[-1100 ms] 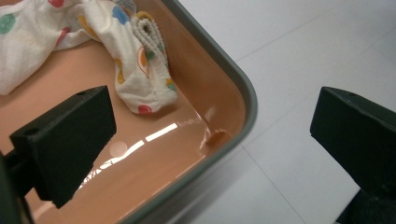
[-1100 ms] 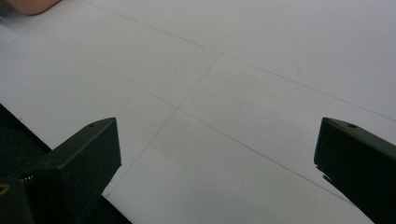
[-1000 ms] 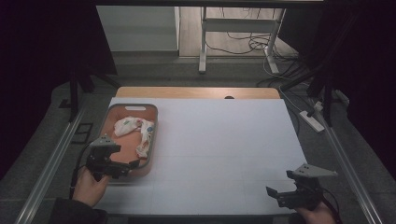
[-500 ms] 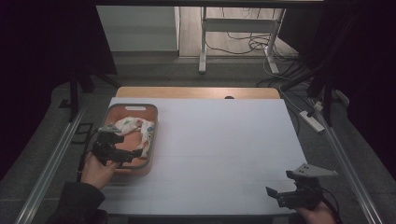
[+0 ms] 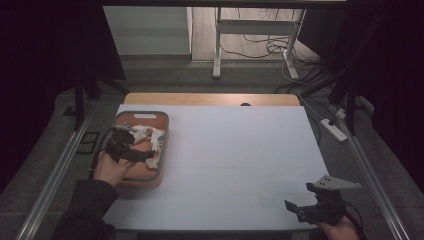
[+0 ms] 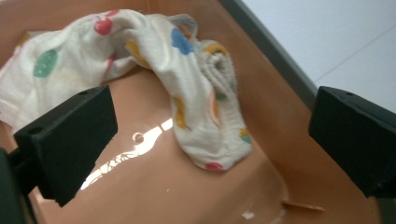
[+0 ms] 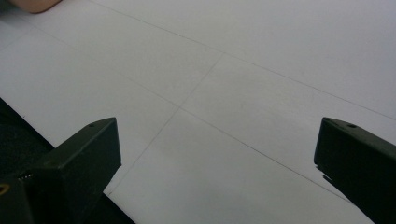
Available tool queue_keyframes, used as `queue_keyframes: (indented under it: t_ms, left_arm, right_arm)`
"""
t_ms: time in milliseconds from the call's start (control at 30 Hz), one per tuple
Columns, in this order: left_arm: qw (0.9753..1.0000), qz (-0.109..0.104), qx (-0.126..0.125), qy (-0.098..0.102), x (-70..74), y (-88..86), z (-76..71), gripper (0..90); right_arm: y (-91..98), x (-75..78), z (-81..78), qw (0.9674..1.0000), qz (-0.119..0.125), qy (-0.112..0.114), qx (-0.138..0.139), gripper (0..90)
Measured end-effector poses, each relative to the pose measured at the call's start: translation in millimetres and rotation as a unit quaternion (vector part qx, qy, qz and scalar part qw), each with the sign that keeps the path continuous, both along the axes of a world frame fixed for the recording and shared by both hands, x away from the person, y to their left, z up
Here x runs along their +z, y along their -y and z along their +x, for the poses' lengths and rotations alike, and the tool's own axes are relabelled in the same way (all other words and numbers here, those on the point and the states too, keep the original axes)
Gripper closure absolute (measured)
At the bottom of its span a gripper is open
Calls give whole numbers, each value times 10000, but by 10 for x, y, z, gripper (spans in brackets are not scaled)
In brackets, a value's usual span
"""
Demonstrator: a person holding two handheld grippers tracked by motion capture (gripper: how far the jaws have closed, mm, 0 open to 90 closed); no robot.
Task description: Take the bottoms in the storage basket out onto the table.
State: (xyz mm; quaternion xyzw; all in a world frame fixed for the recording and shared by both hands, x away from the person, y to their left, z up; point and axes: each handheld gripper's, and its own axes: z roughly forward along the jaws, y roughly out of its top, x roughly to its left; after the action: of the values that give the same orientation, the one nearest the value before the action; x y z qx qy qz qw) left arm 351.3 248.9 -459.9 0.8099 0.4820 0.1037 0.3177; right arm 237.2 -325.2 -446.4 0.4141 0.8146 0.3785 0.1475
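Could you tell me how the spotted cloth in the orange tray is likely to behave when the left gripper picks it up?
The spotted cloth lies crumpled in soft folds, so it will probably hang limp and drape. It looks thin, so likely light. The left gripper, jaws wide open above it, may catch only one layer, so it could unfold as it leaves the tray.

trays: one orange tray (image 5: 159,145) | cloths: one white spotted cloth (image 6: 187,79) in it | grippers: two | tables: one white table (image 5: 240,150)
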Motion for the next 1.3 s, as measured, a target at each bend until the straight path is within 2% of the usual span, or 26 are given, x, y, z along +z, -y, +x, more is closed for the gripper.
queue_keyframes:
  t_ms: [333, 467, 633, 933, 1000, 1100, 1233, 1300]
  left_arm:
    - [9996, 149, 172, -155, -80, -42, 305, 6]
    - [9993, 250, 172, -209, -107, -36, 413, 5]
    - [9990, 267, 198, -286, -156, -33, 564, 4]
    - [9982, 377, 232, -397, -294, -44, 798, 0]
    - [9978, 458, 205, -428, -326, -31, 838, 0]
    - [9958, 672, 191, -599, -396, -14, 895, 0]
    - [9943, 628, 207, -839, -469, -16, 945, 0]
    - [9923, 722, 211, -986, -517, -1, 962, 0]
  right_arm:
    - [-2, -2, 1, 10000, 4, -11, 7, 9]
    - [-3, -3, 4, 10000, 0, -22, 12, 9]
    - [-3, -2, 3, 10000, -12, -22, 24, 9]
    - [-6, -5, 5, 10000, -9, -36, 48, 9]
    - [-9, -5, 6, 10000, -27, -38, 60, 9]
    - [-9, -5, 4, 10000, -33, -35, 71, 9]
    - [-5, -4, 2, 10000, -11, -31, 65, 9]
    - [-3, -4, 2, 10000, -13, -32, 68, 9]
